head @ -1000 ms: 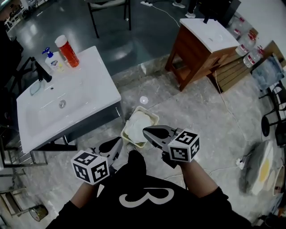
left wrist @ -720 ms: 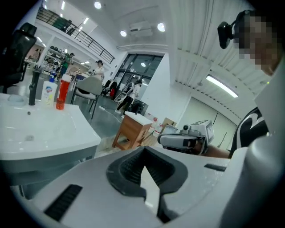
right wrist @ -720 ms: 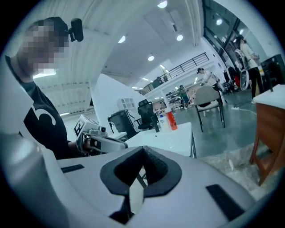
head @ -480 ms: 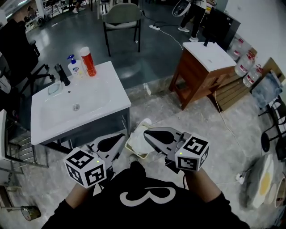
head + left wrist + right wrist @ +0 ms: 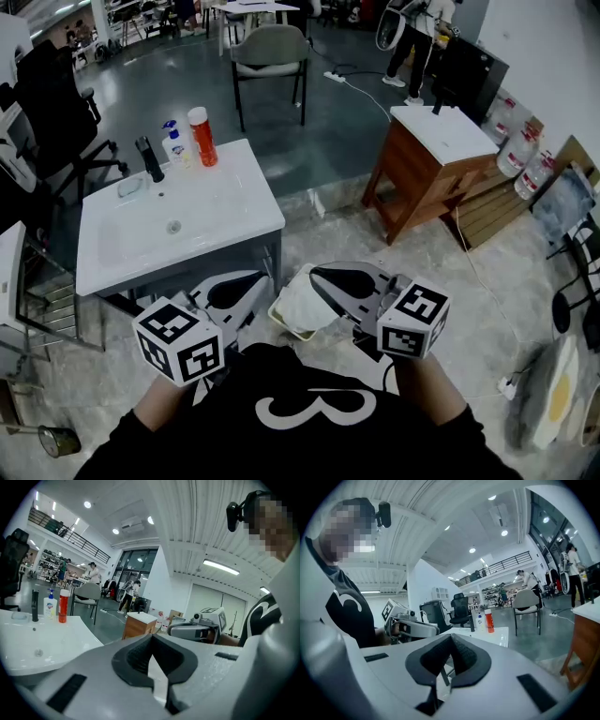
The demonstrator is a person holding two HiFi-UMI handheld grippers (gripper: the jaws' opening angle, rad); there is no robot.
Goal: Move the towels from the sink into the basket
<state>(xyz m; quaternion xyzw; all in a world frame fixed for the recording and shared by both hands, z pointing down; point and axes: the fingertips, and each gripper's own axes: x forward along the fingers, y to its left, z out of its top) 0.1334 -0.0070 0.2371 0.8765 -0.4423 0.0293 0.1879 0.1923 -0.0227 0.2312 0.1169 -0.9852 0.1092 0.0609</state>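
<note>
The white sink (image 5: 211, 202) stands on its dark frame at the left, and I see no towel in its basin. The cream basket (image 5: 284, 325) sits on the floor below my hands with a white towel (image 5: 298, 295) in it, half hidden by the grippers. My left gripper (image 5: 265, 278) hovers just left of the basket, shut and empty. My right gripper (image 5: 314, 273) hangs over the basket's right side, shut with nothing in it. The left gripper view shows its jaw tips (image 5: 151, 637) meeting, with the sink (image 5: 42, 644) beyond. The right gripper (image 5: 451, 639) looks level across the room.
A black faucet (image 5: 148, 159), a soap bottle (image 5: 173, 145) and an orange bottle (image 5: 201, 136) stand at the sink's back edge. A wooden cabinet (image 5: 436, 164) stands to the right, a grey chair (image 5: 270, 56) behind, and a black office chair (image 5: 56, 103) at the left.
The head view has tilted up, so the sink and basket have slid lower and rightward in the picture. Both grippers now cover more of the basket; both stay shut.
</note>
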